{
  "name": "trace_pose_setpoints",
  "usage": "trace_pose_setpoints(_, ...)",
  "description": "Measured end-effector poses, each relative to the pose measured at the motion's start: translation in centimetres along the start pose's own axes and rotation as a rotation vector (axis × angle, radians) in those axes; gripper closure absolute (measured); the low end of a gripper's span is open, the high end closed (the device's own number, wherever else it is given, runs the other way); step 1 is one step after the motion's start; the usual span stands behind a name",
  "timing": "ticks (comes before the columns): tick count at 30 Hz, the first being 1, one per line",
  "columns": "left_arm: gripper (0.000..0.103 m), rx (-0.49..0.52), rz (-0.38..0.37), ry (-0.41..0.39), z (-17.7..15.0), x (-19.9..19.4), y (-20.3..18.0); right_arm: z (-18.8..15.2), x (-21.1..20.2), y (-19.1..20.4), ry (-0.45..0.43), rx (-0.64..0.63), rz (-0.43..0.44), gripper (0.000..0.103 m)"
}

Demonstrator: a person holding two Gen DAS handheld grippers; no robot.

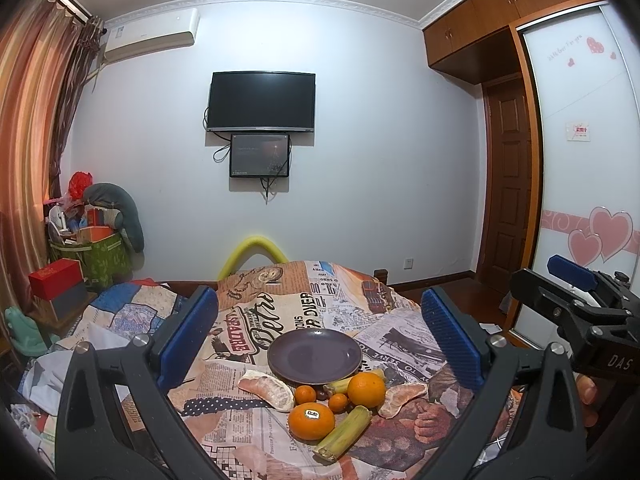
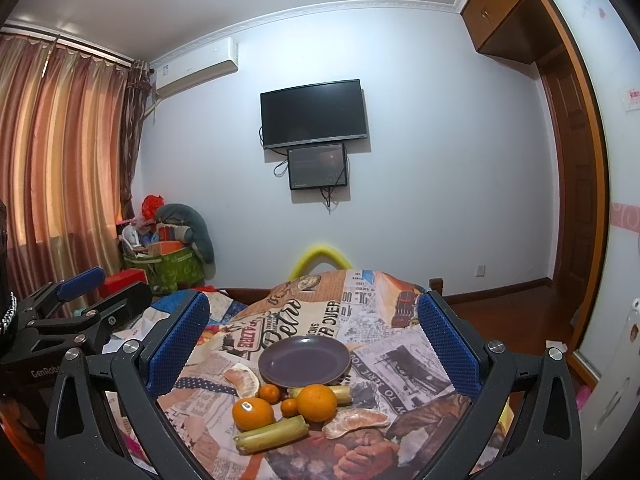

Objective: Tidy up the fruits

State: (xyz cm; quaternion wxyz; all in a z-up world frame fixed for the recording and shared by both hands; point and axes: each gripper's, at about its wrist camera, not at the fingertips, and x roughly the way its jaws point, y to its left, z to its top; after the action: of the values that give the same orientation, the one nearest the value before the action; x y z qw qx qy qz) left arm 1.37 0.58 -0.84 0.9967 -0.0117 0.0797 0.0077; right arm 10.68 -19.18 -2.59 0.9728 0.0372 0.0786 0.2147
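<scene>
An empty dark purple plate [image 1: 314, 356] [image 2: 305, 361] sits on a table under a newspaper-print cloth [image 1: 280, 312]. In front of it lie two large oranges [image 1: 311, 420] [image 1: 366, 389], two small tangerines [image 1: 305, 394] [image 1: 338, 402], two pomelo segments [image 1: 269, 388] [image 1: 402, 398] and two sugarcane pieces [image 1: 343, 433] [image 1: 352, 380]. My left gripper [image 1: 320, 344] is open and empty above the fruit. My right gripper [image 2: 312, 344] is open and empty too; it also shows at the right of the left wrist view [image 1: 576, 292].
The table's far edge drops toward a white wall with a TV [image 1: 261, 102]. A yellow chair back [image 1: 253, 254] stands behind the table. A green bin [image 1: 96, 256] of clutter and boxes stands at the left by the curtains. A wardrobe [image 1: 580, 160] is to the right.
</scene>
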Motion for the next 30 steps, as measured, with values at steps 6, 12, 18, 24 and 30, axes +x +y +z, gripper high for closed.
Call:
trace_pose_setpoints(6,0.000,0.000,-0.001,0.009,-0.1,0.4,0.2,-0.1,0.3,-0.2,0.011,0.009,0.002,0.000)
trace_pose_setpoints(12,0.000,0.007,-0.009,0.046,-0.6,1.5,0.2,-0.4,1.0,-0.2,0.034,-0.003,0.002,0.000)
trace_pose_setpoints(18,0.000,0.032,-0.015,0.103,-1.5,3.9,0.5,-1.5,2.5,-0.7,0.089,-0.010,-0.006,0.000)
trace_pose_setpoints(24,0.000,0.047,-0.022,0.186,-2.9,7.3,1.5,-3.6,5.0,-1.8,0.192,-0.023,-0.026,0.000)
trace_pose_setpoints(30,0.014,0.065,-0.029,0.296,-5.3,10.9,2.3,-6.1,7.6,-3.4,0.314,0.012,-0.010,0.000)
